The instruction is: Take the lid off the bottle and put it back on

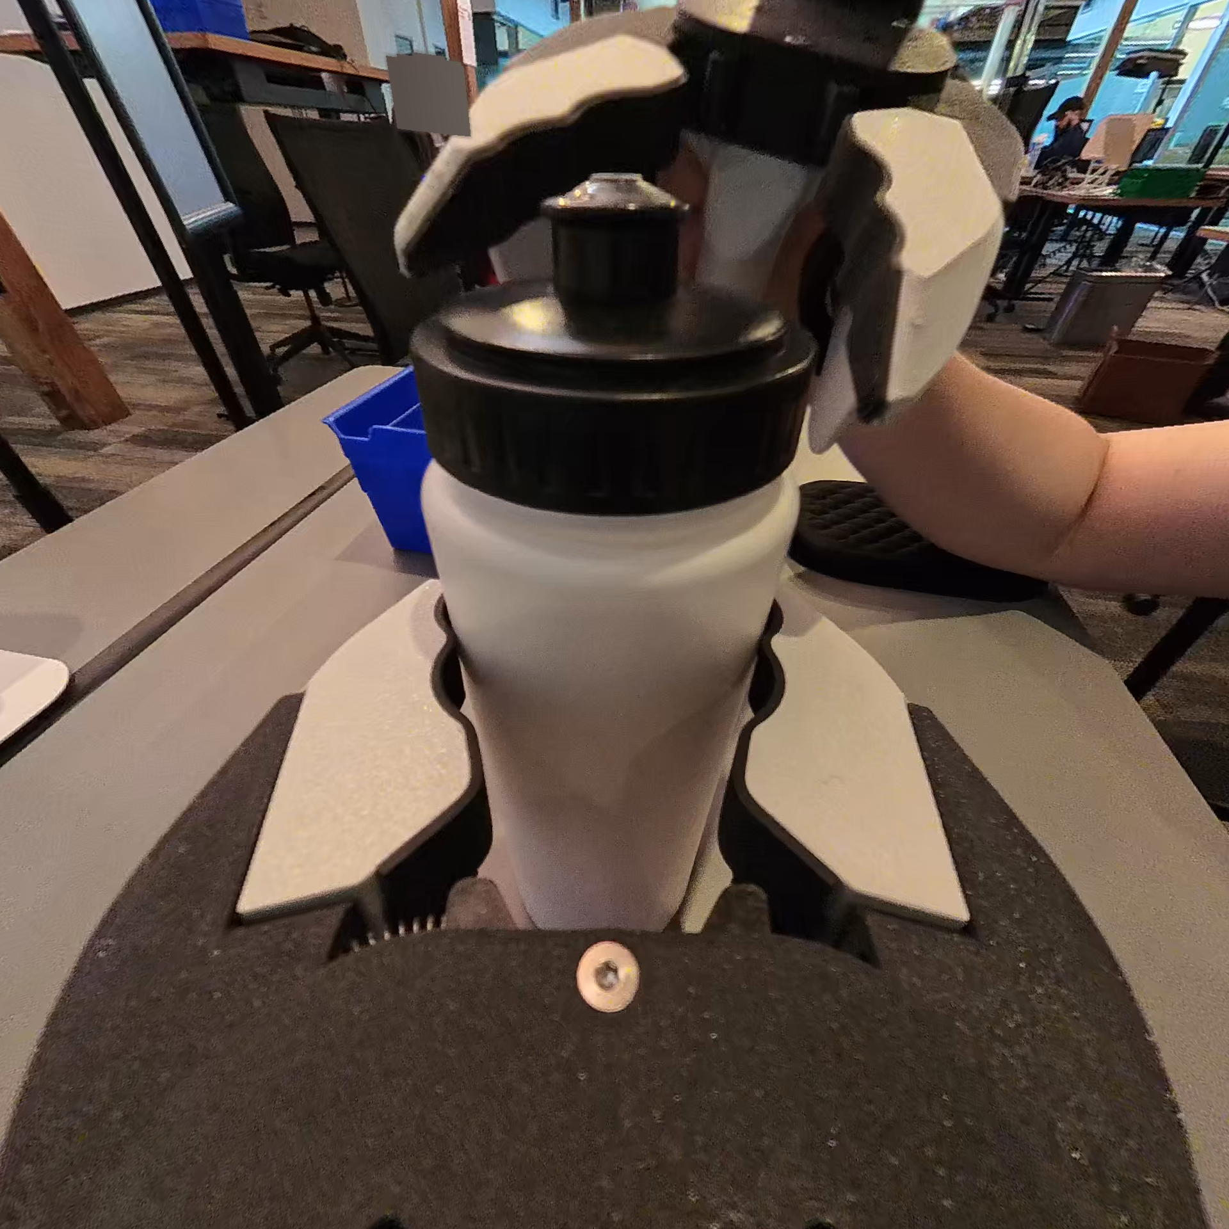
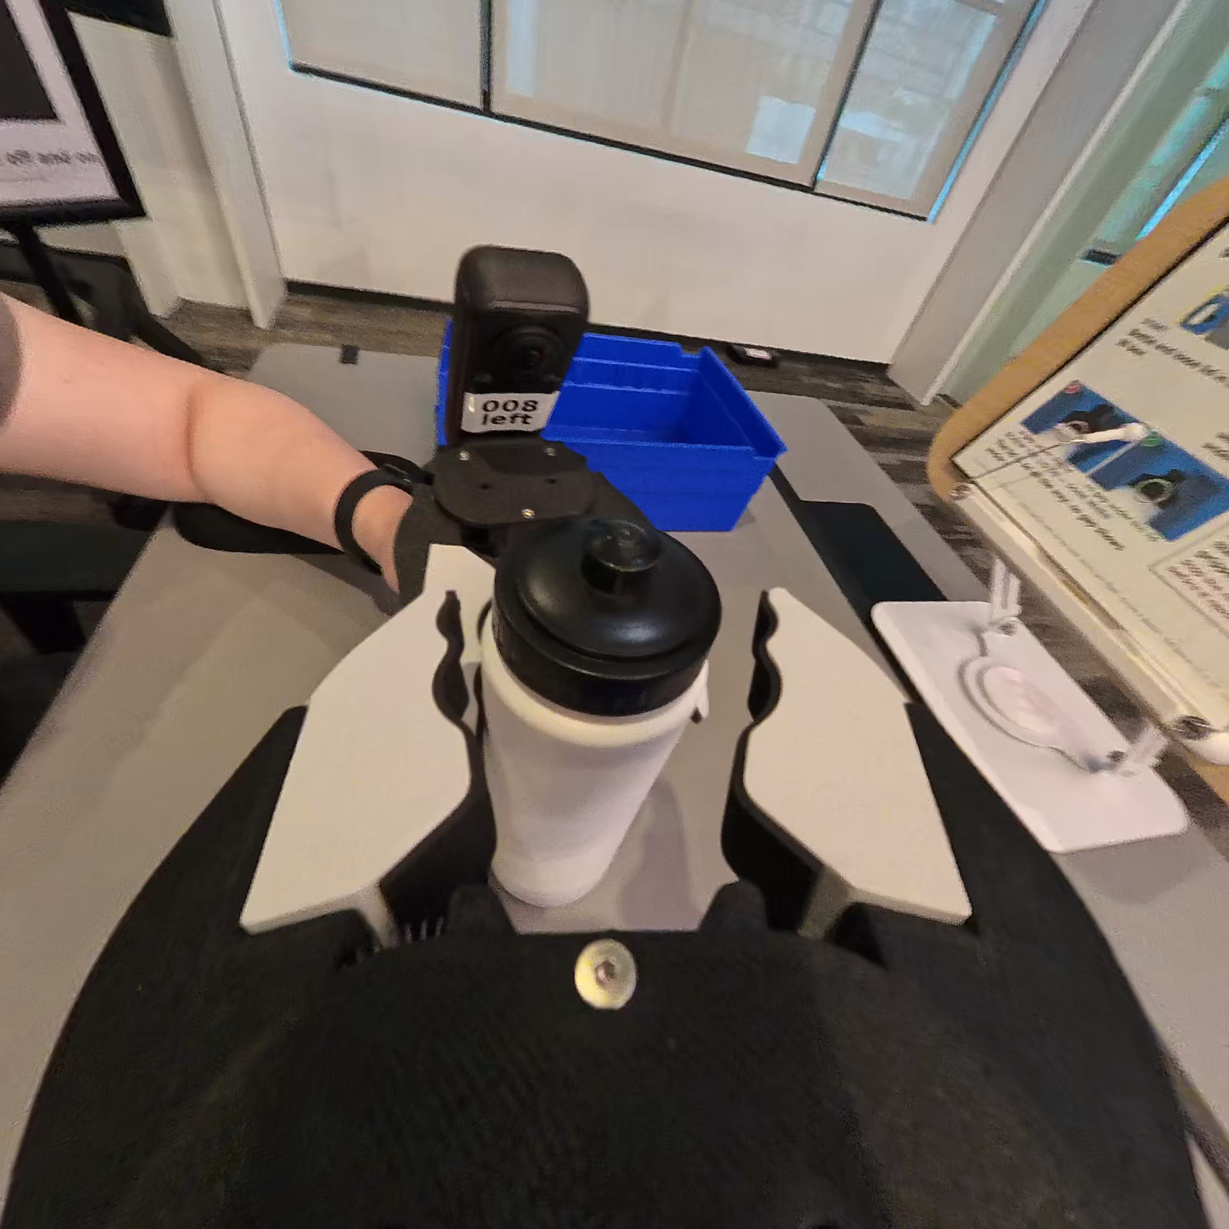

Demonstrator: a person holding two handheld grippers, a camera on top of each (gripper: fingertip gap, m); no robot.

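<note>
- The white water bottle stands upright on the grey bench, and its black screw lid is on top.
- The left gripper has its jaws closed on the bottle's body, pressing both sides, to keep it from moving.
- The right gripper is above the lid with its jaws wide apart. They sit on each side of the lid but do not touch it.
- I think the task is near its start or its end; the pictures cannot say which. If it is the start, the lid must be twisted off and then put back.
- A blue bin sits just behind the bottle, and a white stand is off to the right. There is open room above the lid.
</note>
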